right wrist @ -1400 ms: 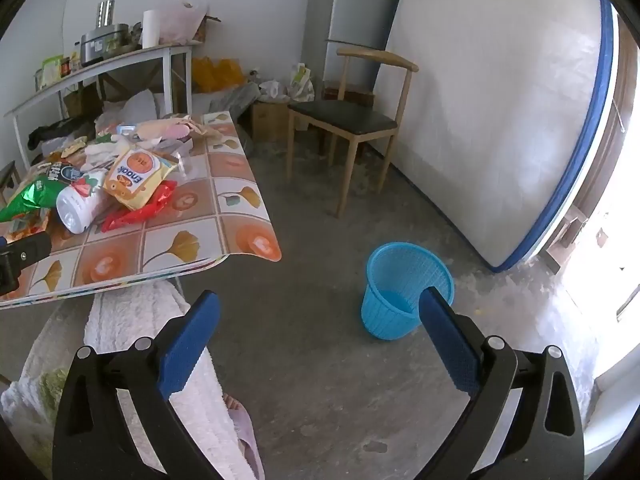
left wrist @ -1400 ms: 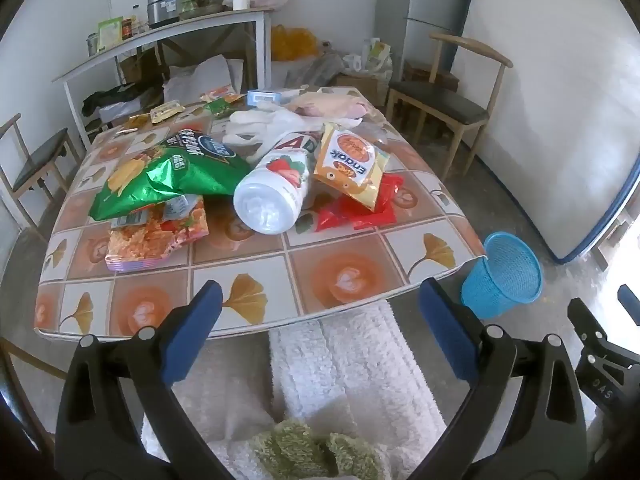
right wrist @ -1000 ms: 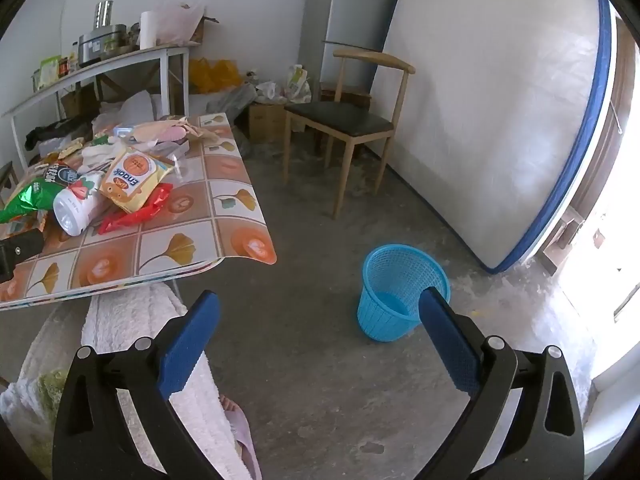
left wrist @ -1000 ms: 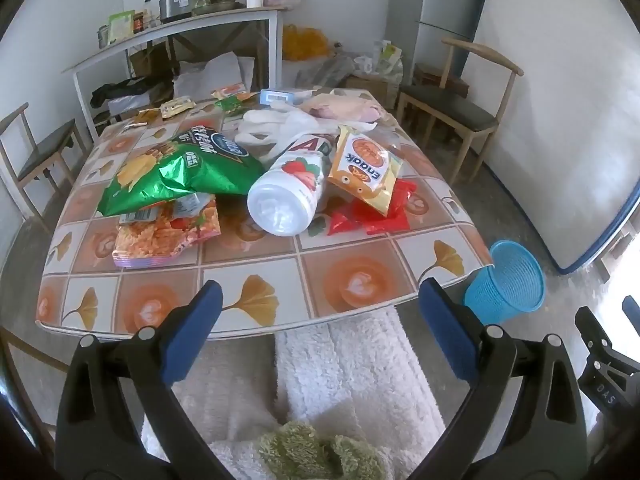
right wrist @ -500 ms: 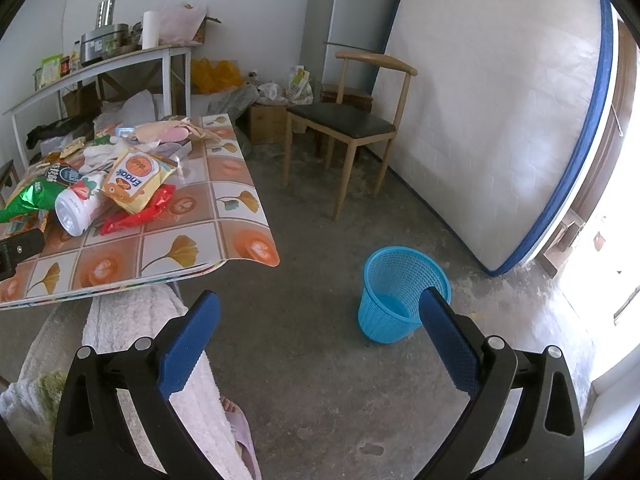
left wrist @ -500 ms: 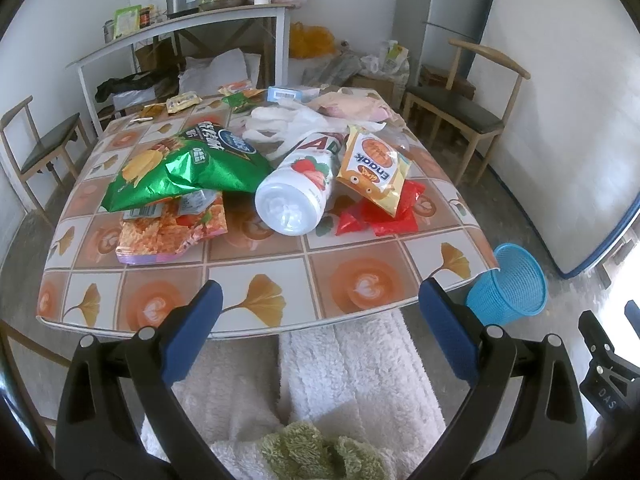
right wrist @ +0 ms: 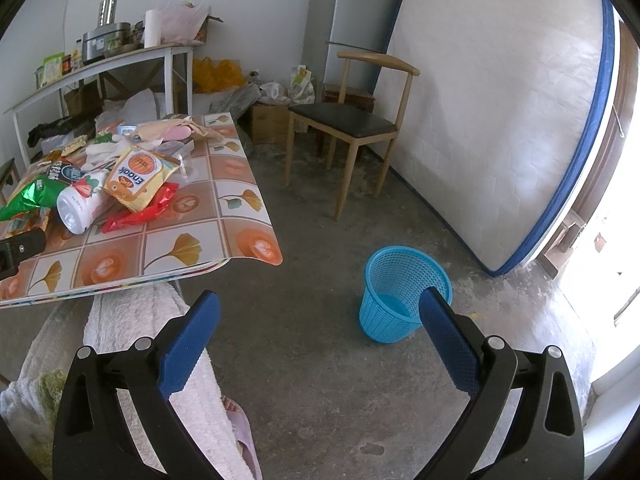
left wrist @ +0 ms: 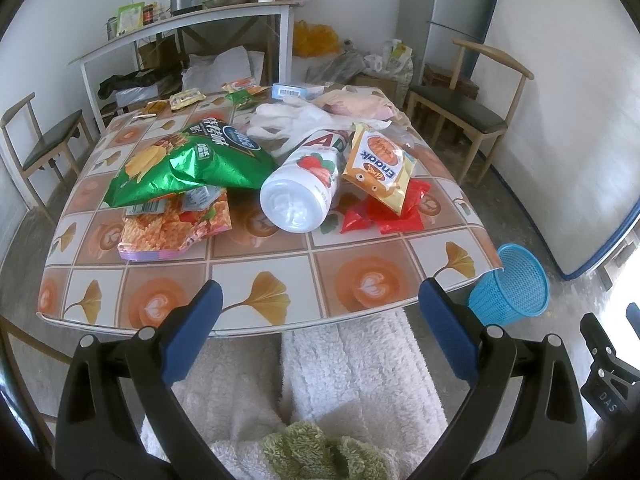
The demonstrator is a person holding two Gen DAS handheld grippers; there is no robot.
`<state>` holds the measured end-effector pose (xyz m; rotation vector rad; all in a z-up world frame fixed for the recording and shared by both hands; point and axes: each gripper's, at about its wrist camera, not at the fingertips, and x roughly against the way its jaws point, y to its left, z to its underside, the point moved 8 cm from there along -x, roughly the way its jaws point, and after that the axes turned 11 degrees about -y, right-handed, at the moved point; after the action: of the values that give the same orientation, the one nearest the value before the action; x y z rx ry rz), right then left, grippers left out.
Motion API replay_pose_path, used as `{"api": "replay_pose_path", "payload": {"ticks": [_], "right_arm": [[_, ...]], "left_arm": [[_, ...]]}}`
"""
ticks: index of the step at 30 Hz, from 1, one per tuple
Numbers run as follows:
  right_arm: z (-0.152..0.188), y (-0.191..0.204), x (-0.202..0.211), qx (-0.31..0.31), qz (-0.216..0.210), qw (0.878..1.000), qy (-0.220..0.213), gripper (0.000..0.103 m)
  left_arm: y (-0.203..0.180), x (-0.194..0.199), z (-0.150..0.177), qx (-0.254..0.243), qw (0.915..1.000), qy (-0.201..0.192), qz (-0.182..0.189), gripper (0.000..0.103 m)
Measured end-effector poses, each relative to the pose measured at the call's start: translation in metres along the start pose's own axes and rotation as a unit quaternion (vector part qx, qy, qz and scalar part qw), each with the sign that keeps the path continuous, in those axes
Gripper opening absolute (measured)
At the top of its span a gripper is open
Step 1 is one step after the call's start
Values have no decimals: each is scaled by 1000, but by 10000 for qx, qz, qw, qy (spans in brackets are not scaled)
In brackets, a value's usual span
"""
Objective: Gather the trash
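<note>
Trash lies heaped on the counter; your left tool and right tool gape empty. Pinch the yellow snack bag by its edge, then drop it in the blue basket

A wooden chair with a dark seat stands in the middle of the right view. A tall grey fridge is behind it. A big white mattress leans on the right wall.

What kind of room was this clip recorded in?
Most likely a lived-in home dining or kitchen area. A dining table with a patterned cover carries snack wrappers, a fridge stands in the corner beside a wooden chair, and a side table holds a cooking pot and jars.
</note>
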<state>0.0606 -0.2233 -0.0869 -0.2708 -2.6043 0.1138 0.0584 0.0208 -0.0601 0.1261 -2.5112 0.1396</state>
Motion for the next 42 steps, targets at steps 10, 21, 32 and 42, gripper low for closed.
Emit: {"api": "replay_pose_path", "payload": {"ticks": [10,21,32,42], "right_arm": [[0,0,0,1,4,10000,4,97],[-1,0,1,9,4,10000,1,97],[0,0,1,5,1,10000,-4,97],[-2,4,1,-1,-13,10000,-4,97]], "left_arm": [[1,0,0,4,10000,2,4,94],[1,0,0,5,10000,5,8,94],[2,1,1,9,10000,17,14,95],[7,1,5,32,10000,35,10,94]]}}
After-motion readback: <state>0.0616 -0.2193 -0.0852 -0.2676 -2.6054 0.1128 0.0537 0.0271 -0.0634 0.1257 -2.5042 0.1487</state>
